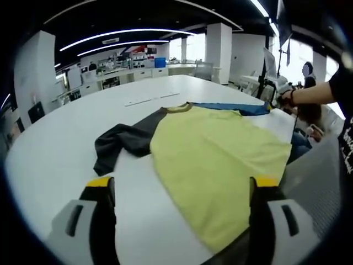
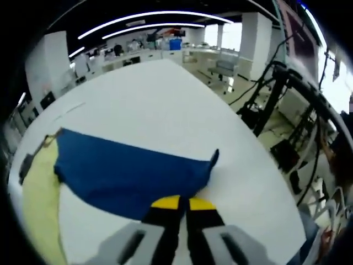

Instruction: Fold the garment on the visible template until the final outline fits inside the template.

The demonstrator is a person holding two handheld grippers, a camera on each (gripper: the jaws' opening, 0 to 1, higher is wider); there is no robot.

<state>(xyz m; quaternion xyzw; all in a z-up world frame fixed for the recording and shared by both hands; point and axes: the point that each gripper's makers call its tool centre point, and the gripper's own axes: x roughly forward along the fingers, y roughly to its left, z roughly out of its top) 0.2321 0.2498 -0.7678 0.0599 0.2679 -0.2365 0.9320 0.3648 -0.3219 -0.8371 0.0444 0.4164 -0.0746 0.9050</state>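
Right gripper (image 2: 183, 203) clamped on blue sleeve (image 2: 129, 171); yellow shirt body (image 2: 39, 199) alongside, white table (image 2: 165, 105).

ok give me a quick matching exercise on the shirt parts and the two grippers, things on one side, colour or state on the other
Things:
1. shirt body
2. left sleeve
3. right sleeve
4. left gripper

Colour or state:
a. blue, pinched by the right gripper
b. open, above the table
c. yellow
d. dark grey

Pairs: 1-c, 2-d, 3-a, 4-b
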